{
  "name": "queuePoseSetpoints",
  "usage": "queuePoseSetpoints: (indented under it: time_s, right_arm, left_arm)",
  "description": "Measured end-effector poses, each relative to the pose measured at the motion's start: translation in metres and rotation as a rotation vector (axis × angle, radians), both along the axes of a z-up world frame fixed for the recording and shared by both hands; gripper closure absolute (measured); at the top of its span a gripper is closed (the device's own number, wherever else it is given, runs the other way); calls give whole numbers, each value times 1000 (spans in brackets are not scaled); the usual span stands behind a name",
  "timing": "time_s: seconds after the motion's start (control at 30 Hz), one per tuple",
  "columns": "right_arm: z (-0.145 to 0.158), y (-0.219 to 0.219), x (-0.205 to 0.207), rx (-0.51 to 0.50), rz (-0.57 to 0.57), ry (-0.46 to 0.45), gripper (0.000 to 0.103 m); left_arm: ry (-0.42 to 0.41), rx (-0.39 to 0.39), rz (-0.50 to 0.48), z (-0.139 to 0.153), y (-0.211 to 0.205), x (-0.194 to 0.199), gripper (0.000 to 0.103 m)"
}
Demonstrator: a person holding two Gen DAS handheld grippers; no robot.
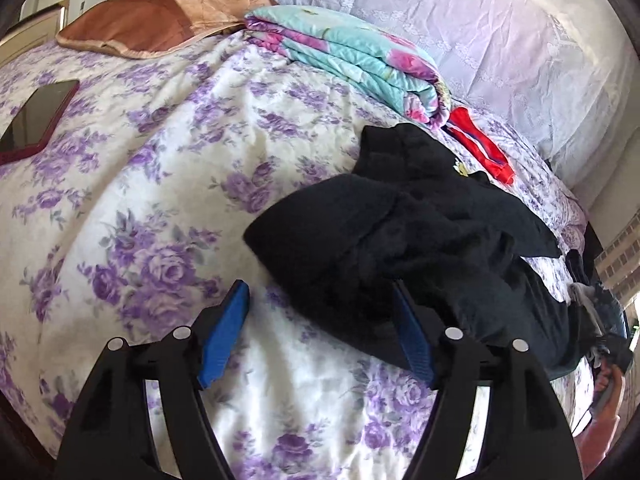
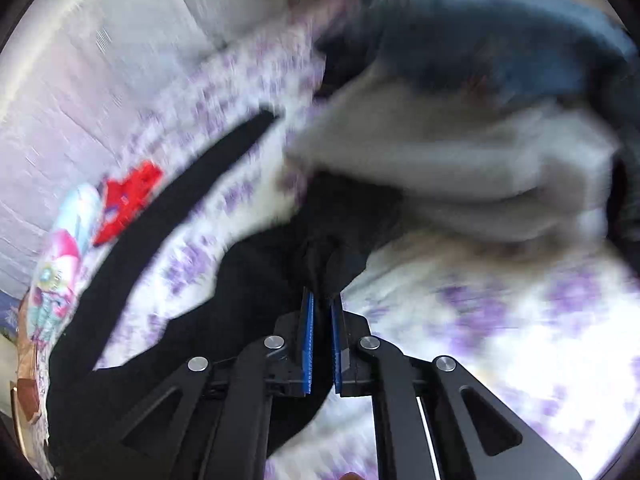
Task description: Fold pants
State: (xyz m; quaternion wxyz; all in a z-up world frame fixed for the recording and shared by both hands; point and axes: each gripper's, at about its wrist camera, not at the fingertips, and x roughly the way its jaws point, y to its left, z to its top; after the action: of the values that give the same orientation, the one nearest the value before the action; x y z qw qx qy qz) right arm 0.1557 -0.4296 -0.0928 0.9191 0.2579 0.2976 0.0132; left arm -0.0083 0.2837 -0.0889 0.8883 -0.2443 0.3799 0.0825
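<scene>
Both wrist views look down close over the floral bed; they share the black pants, seemingly from opposite sides.

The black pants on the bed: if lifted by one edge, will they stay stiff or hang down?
The black pants lie bunched in soft folds, so they will probably droop. Where the right gripper pinches them, the cloth gathers, so it likely bends easily.

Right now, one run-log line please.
left gripper: open beside black pants | right gripper: shut on black pants | surface: floral bedsheet
</scene>
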Motion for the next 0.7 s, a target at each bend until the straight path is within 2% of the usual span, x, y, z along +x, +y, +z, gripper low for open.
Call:
queuePoseSetpoints:
  time_s: [0.1, 0.17, 0.2, 0.23, 0.27, 0.3, 0.37, 0.4, 0.43, 0.5, 0.53, 0.6, 0.7]
  right_arm:
    - [7, -28, -35, 25, -29, -30, 95]
    - [-9, -38, -43, 17, -33, 34, 93]
    - [-21, -40, -43, 0, -39, 83, 89]
    - [-31, -40, -42, -21, -47, 126, 84]
    - [-46, -42, -41, -57, -68, 198, 66]
    - [-57, -47, -43, -57, -79, 230, 51]
    - [-59, -53, -55, -28, -87, 210, 51]
    - [-54, -54, -62, -47, -120, 213, 50]
    - [-43, -51, -70, -94, -166, 193, 50]
    - [-21, -32, -82, -178, -155, 104, 49]
    - [-12, -17, -85, -197, -111, 57, 49]
    - [2, 27, -91, -211, 64, -52, 49]
    - [12, 121, -103, -325, 398, -205, 49]
  left_arm:
    - [-9, 7, -15, 3, -1, 0, 34]
    - [-4, 13, -15, 3, -1, 0, 34]
    - [-1, 11, -15, 3, -1, -1, 34]
    - [2, 8, -15, 2, -1, -2, 34]
    - [5, 8, -15, 2, 0, -3, 34]
    - [9, 14, -14, 2, 0, -5, 34]
    - [14, 33, -3, 4, 4, -12, 34]
    - [15, 51, 10, 8, 7, -16, 34]
    - [11, 61, 19, 12, 10, -20, 34]
    - [-12, 83, 33, 24, 13, -26, 34]
    - [-32, 102, 36, 32, 12, -28, 34]
    - [-66, 118, 25, 43, 6, -30, 33]
    - [-94, 121, -71, 47, -17, -26, 33]
